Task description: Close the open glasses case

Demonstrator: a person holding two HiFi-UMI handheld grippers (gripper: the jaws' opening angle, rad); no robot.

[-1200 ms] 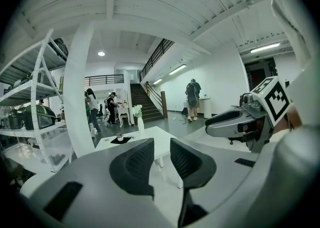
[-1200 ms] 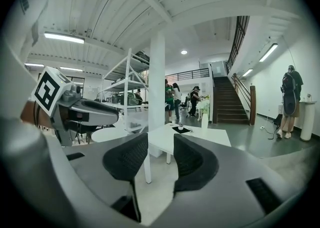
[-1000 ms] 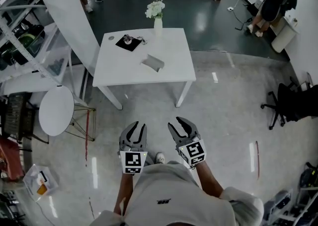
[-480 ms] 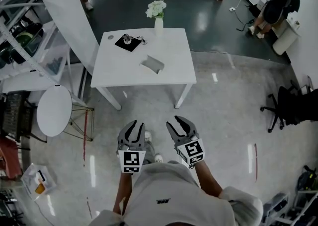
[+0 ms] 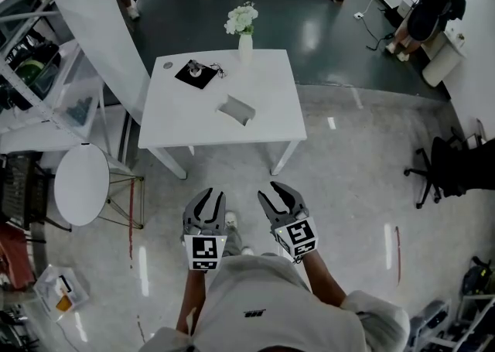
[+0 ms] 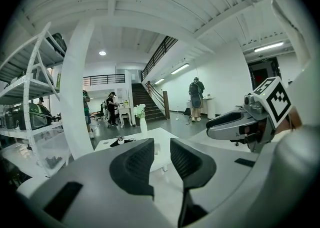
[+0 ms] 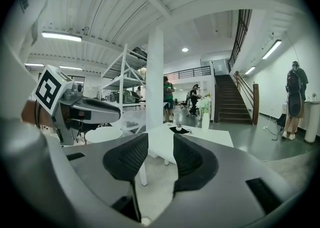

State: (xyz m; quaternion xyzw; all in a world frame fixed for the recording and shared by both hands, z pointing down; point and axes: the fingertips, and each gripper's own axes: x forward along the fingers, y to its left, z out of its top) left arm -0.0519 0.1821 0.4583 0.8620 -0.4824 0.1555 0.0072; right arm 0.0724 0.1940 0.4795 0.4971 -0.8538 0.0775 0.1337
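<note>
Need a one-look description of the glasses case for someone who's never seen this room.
Start at the white square table out on the open floor, beside the big white column. The glasses case lies alone near the table's middle, a small pale grey box lying open. Its neighbours, a black mat and a white vase of flowers, stand along the far edge.

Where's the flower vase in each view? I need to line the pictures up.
Head view: flower vase top centre, at the far edge of the white table.
Left gripper view: centre-left, just above the left jaw.
Right gripper view: right of centre, above the right jaw.
Shared landmark: the white table.
</note>
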